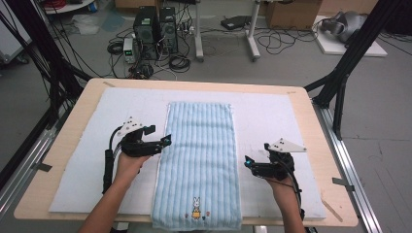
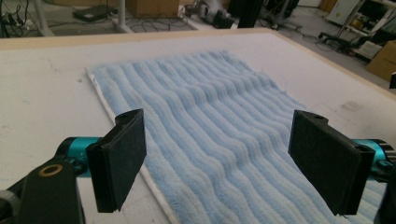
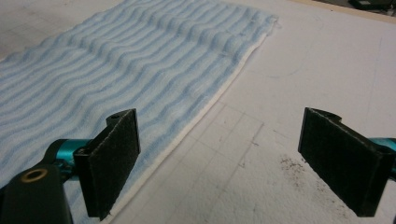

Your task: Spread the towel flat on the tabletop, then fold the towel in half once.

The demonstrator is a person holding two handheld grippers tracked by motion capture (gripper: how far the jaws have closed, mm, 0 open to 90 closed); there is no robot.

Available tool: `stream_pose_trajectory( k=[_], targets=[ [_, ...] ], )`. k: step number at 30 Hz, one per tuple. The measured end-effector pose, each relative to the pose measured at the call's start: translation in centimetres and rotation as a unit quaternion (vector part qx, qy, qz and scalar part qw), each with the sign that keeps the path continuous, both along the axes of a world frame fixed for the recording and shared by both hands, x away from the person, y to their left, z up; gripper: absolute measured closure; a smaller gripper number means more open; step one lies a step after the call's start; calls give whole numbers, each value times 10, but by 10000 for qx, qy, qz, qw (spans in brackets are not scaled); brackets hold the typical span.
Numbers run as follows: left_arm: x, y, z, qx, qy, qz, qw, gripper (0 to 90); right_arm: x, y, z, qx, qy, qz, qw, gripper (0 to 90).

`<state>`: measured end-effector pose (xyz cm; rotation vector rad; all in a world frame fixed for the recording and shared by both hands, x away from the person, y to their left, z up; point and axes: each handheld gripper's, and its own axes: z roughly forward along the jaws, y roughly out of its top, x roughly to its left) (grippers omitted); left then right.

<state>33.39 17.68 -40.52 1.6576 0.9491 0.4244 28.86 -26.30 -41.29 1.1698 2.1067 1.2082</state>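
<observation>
The left gripper (image 1: 166, 141) hovers with jaws spread wide over the blue towel's (image 1: 199, 160) left edge. The right gripper (image 1: 248, 161), likewise wide open, hangs beside its right edge.

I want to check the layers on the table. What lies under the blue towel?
The blue towel lies flat on a white mat, which covers most of the wooden table. Whether anything else is beneath the towel cannot be seen, because the towel covers that part.

No readable text — towel (image 1: 199, 160) included — anywhere.
</observation>
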Motion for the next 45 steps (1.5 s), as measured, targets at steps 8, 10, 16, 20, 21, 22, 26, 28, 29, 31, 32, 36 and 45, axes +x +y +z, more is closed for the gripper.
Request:
stream_pose_trajectory(
  k=[8,10,16,20,21,22,26,28,29,31,32,36,45],
  targets=[
    [-6,14,6,8,-60,-49,10000,194,2,-9,1,103,-139,-153,9997,117],
    [-7,15,7,19,-74,-35,10000,198,2,-8,2,83,-131,-149,9998,117],
    [-9,14,7,61,-1,-47,10000,197,5,-1,3,34,-127,-68,9999,118],
    [-10,13,7,60,-24,-31,10000,199,7,4,4,65,-110,-33,9999,118],
    [-9,13,7,59,8,-36,10000,199,8,5,4,55,-130,-28,9999,118],
    [-9,13,7,69,19,-34,10000,199,9,5,4,45,-141,-14,9999,117],
    [-9,13,7,85,38,-18,10000,204,9,6,3,56,-117,-28,9999,118],
    [-8,14,6,89,70,-7,9999,205,9,6,3,73,-105,-44,9999,118],
    [-8,14,6,107,99,-26,9999,205,9,6,2,59,-104,-42,9999,118],
    [-7,13,4,134,135,-21,9998,205,9,6,2,113,-59,-54,9999,118],
    [-8,13,4,156,170,-49,9997,205,9,7,1,130,-45,-50,9999,118],
    [-7,11,3,188,199,-77,9996,206,11,13,-3,162,32,-12,9999,118],
    [5,13,-2,49,312,104,9994,196,28,26,-8,168,344,0,9993,120]
  ],
)
